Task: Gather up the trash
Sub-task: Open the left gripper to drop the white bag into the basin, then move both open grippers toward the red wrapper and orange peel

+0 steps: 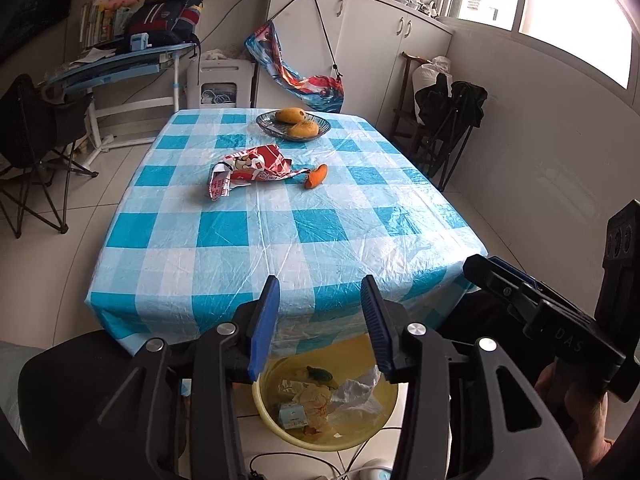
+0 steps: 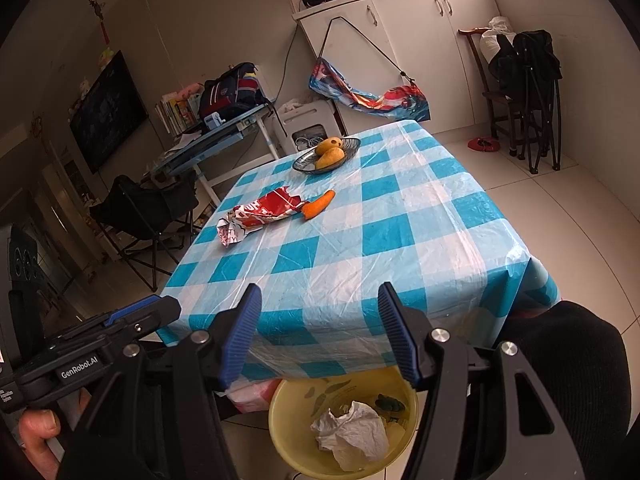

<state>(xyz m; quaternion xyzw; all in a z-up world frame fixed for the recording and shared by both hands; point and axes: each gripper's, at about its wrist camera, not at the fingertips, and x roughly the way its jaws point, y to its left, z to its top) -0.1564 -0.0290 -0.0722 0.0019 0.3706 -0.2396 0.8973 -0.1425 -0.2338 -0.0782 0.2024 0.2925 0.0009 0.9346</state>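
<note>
Yellow bin [image 2: 280,428] at the bottom of your view already holds crumpled paper [image 2: 352,432]; wrapper [image 1: 248,170] and carrot [image 1: 316,176] wait mid-frame on the checked tablecloth [image 1: 280,232]. Your left gripper [image 1: 320,320] and right gripper [image 2: 320,332] are both spread, empty, over the bin, in a cluttered room

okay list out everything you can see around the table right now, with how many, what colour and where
snack wrapper: one, red and white, crumpled, mid-table
orange peel piece: one, beside the wrapper
mangoes: two, yellow-orange, in the dish
dish: one, dark glass, far end of table
tablecloth: one, blue and white check
bin: one, yellow, on the floor below the near edge
crumpled tissue: one, white, in the bin
folding chairs: black, both sides
left gripper: open, empty
right gripper: open, empty
</note>
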